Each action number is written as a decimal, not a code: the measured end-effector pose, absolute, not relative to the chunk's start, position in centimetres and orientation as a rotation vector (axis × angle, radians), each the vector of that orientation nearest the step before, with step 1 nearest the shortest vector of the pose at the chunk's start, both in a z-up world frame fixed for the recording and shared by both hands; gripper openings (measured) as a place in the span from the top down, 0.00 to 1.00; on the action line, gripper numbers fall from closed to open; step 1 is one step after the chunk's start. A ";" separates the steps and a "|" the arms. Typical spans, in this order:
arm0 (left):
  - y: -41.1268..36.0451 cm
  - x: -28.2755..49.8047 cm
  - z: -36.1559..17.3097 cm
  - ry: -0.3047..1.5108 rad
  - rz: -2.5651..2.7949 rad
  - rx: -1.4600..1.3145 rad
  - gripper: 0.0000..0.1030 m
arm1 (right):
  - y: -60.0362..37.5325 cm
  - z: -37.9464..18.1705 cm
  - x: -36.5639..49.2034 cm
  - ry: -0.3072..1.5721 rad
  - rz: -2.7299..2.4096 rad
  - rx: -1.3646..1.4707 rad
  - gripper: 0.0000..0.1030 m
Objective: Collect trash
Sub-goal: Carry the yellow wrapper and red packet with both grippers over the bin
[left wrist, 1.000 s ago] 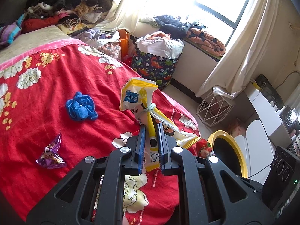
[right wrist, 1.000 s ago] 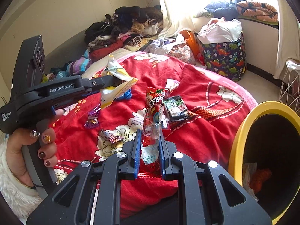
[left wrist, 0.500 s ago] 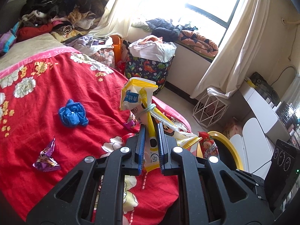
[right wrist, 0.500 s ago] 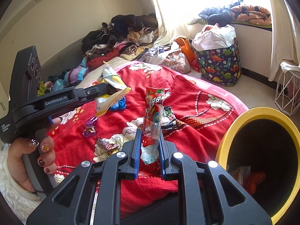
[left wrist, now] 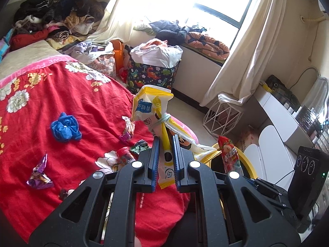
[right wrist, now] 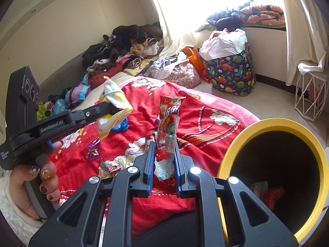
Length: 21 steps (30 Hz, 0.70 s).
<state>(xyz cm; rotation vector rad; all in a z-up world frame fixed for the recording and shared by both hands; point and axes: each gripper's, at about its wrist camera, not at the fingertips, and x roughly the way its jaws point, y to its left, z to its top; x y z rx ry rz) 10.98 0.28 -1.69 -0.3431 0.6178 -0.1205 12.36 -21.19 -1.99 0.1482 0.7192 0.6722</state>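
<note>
Both tools neared the bin (right wrist: 273, 123); its contents stay murky.

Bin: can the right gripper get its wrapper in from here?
Probably yes. The bin stands open-topped just right of the right gripper, nothing between them. The red wrapper is clamped in its fingers, and the left gripper is off to the far side.
</note>
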 end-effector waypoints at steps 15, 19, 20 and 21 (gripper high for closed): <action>-2.6 11.4 -1.9 0.632 -0.194 -0.326 0.92 | -25.3 -2.1 13.2 0.699 0.574 0.218 0.84; -3.8 11.6 -1.9 0.637 -0.220 -0.316 0.92 | -26.4 -2.2 13.2 0.692 0.546 0.236 0.84; -4.1 11.7 -2.0 0.639 -0.226 -0.312 0.92 | -26.8 -2.2 13.2 0.691 0.537 0.242 0.84; -4.4 11.7 -2.0 0.641 -0.232 -0.308 0.92 | -27.1 -2.2 13.3 0.689 0.530 0.247 0.84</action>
